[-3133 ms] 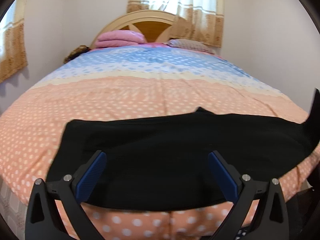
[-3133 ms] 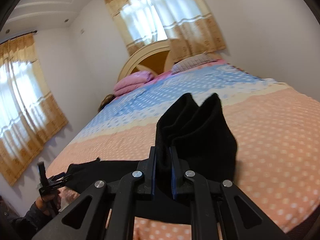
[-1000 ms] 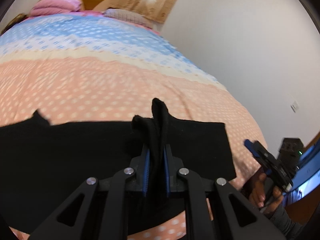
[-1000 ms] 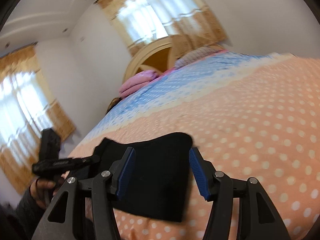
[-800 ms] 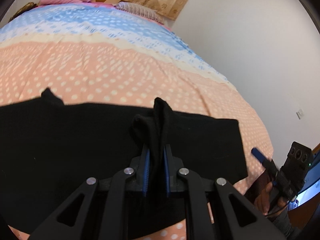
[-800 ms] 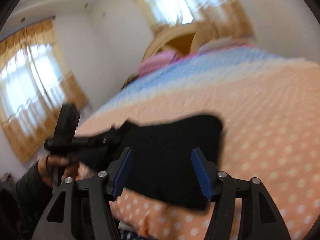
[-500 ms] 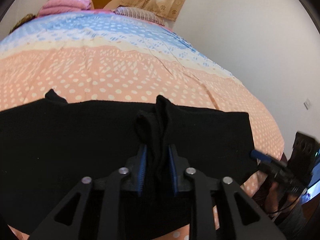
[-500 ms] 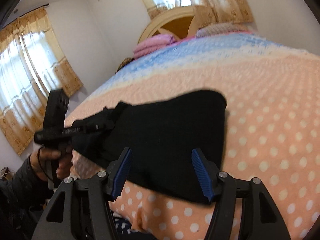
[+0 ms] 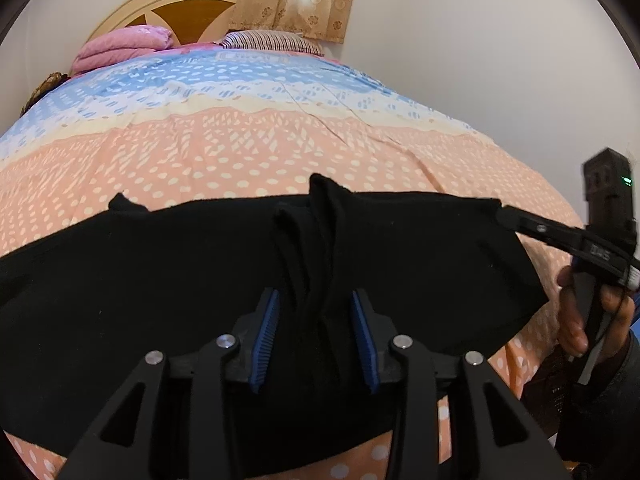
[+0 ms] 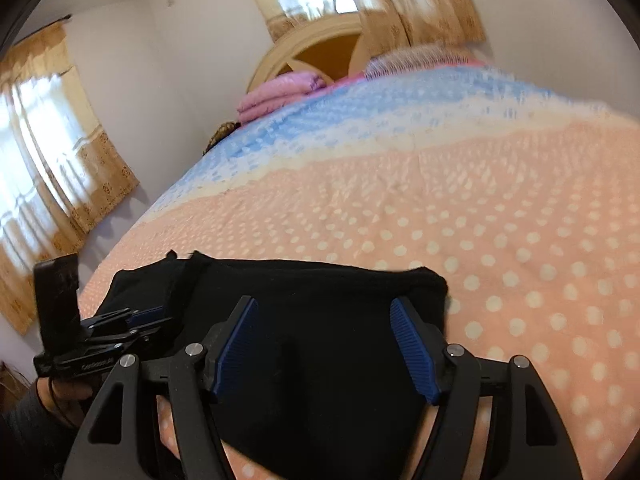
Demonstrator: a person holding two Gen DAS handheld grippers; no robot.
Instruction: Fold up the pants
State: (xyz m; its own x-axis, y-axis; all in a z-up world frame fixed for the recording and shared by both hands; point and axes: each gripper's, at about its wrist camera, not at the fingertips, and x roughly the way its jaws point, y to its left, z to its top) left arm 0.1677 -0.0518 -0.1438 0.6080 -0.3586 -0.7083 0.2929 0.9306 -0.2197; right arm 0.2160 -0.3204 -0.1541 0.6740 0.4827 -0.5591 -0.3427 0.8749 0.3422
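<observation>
Black pants [image 9: 140,280] lie folded across the near edge of the bed. In the left wrist view my left gripper [image 9: 316,320] stands partly open around a bunched ridge of the pants [image 9: 320,240], its blue pads a little apart from the cloth. My right gripper [image 10: 324,340] is open over the right end of the pants [image 10: 320,300], holding nothing. The right gripper [image 9: 520,220] also shows at the pants' right corner in the left wrist view. The left gripper [image 10: 132,320] shows at the left in the right wrist view.
The bed [image 9: 280,140] has a peach dotted and blue cover. Pink folded bedding [image 9: 120,46] and a striped pillow [image 9: 272,40] lie by the wooden headboard [image 9: 180,12]. A white wall [image 9: 500,60] stands to the right; curtained windows [image 10: 48,152] are at the left.
My left gripper has loosened from shut on the bunched cloth to partly open. My right gripper, open throughout the last second, has come lower over the pants' right end.
</observation>
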